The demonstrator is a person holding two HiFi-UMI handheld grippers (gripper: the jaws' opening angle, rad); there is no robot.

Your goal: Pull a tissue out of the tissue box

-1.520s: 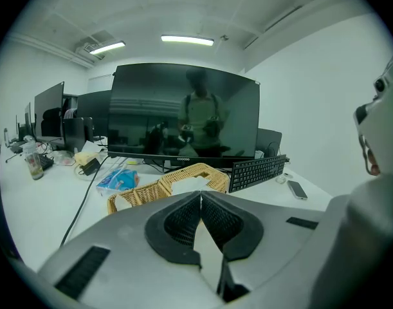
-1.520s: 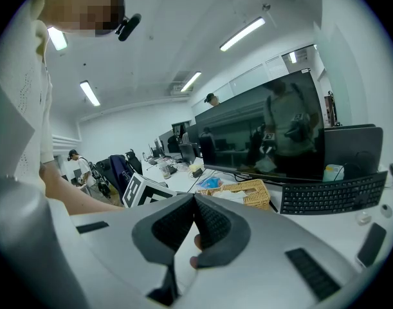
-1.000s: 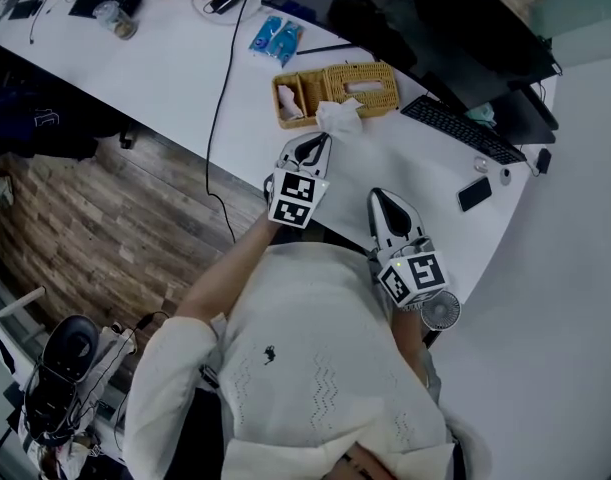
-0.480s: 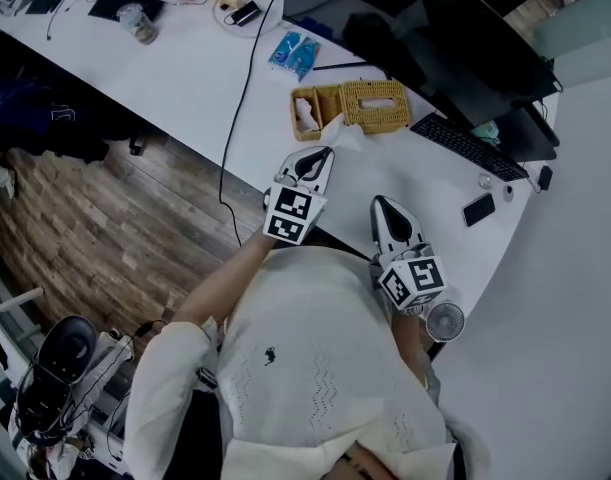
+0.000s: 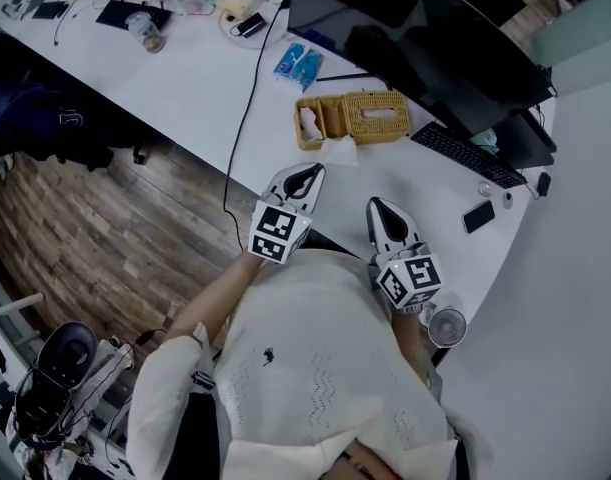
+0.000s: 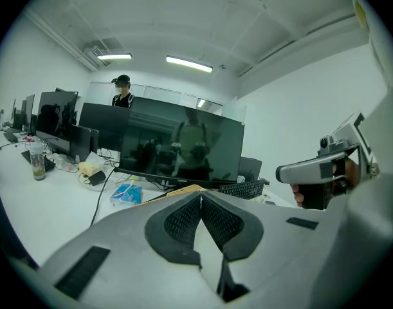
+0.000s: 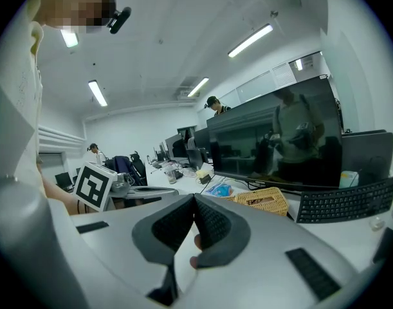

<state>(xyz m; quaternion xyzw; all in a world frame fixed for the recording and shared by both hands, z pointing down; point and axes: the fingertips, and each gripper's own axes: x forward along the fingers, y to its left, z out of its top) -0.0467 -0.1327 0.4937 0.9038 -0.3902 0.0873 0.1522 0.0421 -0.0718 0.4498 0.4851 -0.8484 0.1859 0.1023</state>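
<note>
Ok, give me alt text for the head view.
A person's left gripper pinches a tissue in its tongs just in front of a wicker tissue box on a white desk, seen from above. The right gripper is shut and empty beside it.

Open-plan office, long white desk [image 5: 185, 78], large monitors [image 7: 273, 140], keyboard [image 5: 455, 154], ceiling strip lights [image 6: 188, 64], other workstations behind
</note>
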